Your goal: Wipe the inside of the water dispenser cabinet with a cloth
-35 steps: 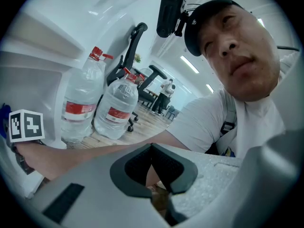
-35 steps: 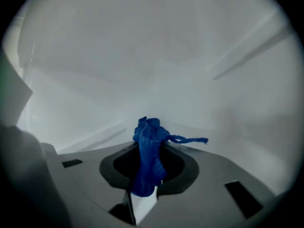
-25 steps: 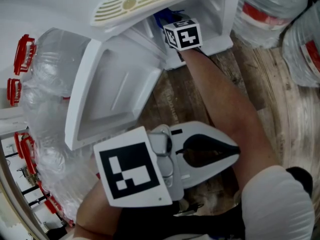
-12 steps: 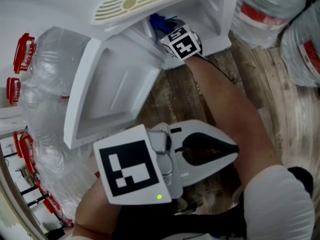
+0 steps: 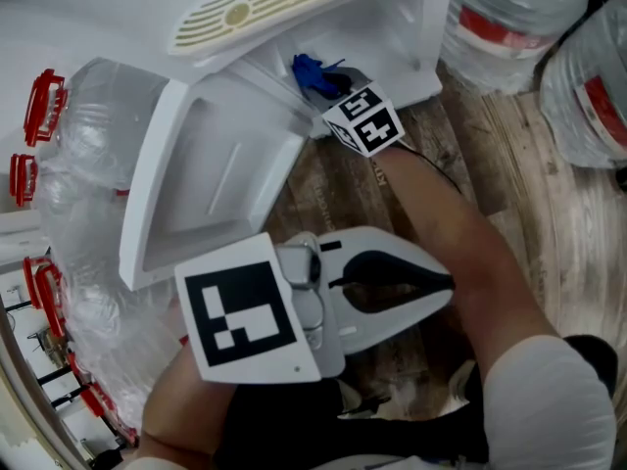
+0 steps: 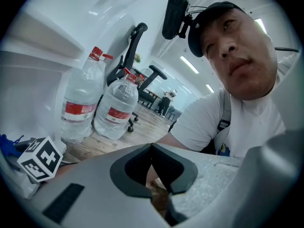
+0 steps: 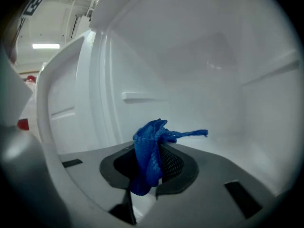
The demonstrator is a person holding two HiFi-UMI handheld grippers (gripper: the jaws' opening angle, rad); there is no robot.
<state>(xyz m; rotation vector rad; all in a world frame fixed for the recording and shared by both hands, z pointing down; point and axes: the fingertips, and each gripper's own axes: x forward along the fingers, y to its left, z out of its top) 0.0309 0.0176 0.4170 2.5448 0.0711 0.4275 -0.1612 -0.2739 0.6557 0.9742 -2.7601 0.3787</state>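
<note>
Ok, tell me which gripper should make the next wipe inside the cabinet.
Right. The right gripper has its fingers shut on the blue cloth and points into the open cabinet. The left gripper is shut on nothing, held back near the person's body.

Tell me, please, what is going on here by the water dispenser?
A person reaches into the white plastic water dispenser cabinet. The right gripper has its fingers shut on a bunched blue cloth just inside its opening, beside the open door. The left gripper is shut and empty, hanging over the wooden floor.
</note>
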